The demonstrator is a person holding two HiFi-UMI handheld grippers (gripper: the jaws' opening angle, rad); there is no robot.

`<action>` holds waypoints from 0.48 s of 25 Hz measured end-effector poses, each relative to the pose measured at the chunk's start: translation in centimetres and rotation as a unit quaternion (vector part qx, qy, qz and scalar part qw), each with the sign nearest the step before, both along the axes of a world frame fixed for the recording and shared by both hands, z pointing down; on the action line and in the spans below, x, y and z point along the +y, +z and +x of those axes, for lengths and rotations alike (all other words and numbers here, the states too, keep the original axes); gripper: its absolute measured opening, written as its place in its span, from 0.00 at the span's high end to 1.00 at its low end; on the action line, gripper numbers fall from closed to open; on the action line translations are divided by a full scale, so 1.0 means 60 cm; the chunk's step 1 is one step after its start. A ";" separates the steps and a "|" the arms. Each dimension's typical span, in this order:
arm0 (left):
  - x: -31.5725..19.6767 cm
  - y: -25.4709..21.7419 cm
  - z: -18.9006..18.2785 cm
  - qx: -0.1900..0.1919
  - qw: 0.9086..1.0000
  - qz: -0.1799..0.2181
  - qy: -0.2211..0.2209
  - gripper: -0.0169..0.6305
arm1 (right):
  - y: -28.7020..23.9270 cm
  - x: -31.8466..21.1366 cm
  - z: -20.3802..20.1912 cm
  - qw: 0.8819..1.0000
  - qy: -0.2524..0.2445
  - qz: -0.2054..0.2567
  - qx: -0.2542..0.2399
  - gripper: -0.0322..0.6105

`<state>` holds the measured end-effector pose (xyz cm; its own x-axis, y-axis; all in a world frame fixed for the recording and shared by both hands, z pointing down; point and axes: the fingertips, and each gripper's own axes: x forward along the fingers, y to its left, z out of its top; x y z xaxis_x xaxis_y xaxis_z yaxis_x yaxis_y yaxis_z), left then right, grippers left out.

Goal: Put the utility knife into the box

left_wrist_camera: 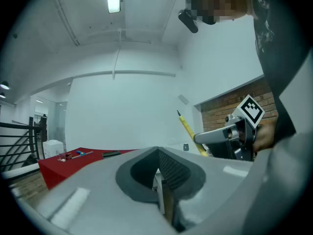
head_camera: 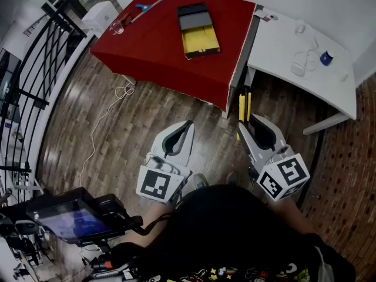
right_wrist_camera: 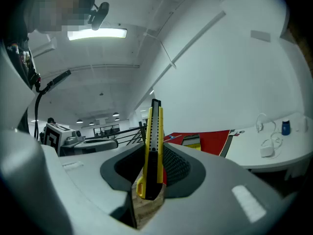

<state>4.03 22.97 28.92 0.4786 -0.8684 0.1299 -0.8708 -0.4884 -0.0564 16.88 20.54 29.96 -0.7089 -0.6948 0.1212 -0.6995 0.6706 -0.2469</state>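
Note:
My right gripper [head_camera: 245, 120] is shut on a yellow and black utility knife [head_camera: 244, 106], which sticks forward out of the jaws; the right gripper view shows the knife [right_wrist_camera: 153, 146] clamped upright between the pads. My left gripper [head_camera: 189, 123] is shut with nothing in it, held beside the right one above the wooden floor. The box [head_camera: 198, 30], open with a yellow inside and a dark lid, lies on the red table [head_camera: 153, 51] well ahead of both grippers. The box [right_wrist_camera: 190, 142] shows small in the right gripper view too.
A white desk [head_camera: 305, 69] with cables and a blue item [head_camera: 326, 57] stands right of the red table. Small tools [head_camera: 141, 7] lie at the red table's far left. A black railing [head_camera: 35, 81] runs along the left; a white cord [head_camera: 106, 116] lies on the floor.

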 end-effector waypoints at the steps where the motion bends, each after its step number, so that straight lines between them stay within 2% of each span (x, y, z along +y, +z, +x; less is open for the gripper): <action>1: -0.001 0.000 0.001 0.000 1.000 0.001 0.001 0.97 | 0.001 0.000 0.000 1.000 0.001 -0.001 0.002 0.74; 7: -0.009 0.002 0.009 0.007 1.000 -0.003 0.009 0.97 | 0.005 -0.003 0.003 1.000 0.002 -0.007 0.006 0.74; 12: -0.047 0.018 0.050 0.016 1.000 -0.016 0.017 0.97 | 0.027 -0.033 0.027 1.000 -0.010 -0.023 0.011 0.73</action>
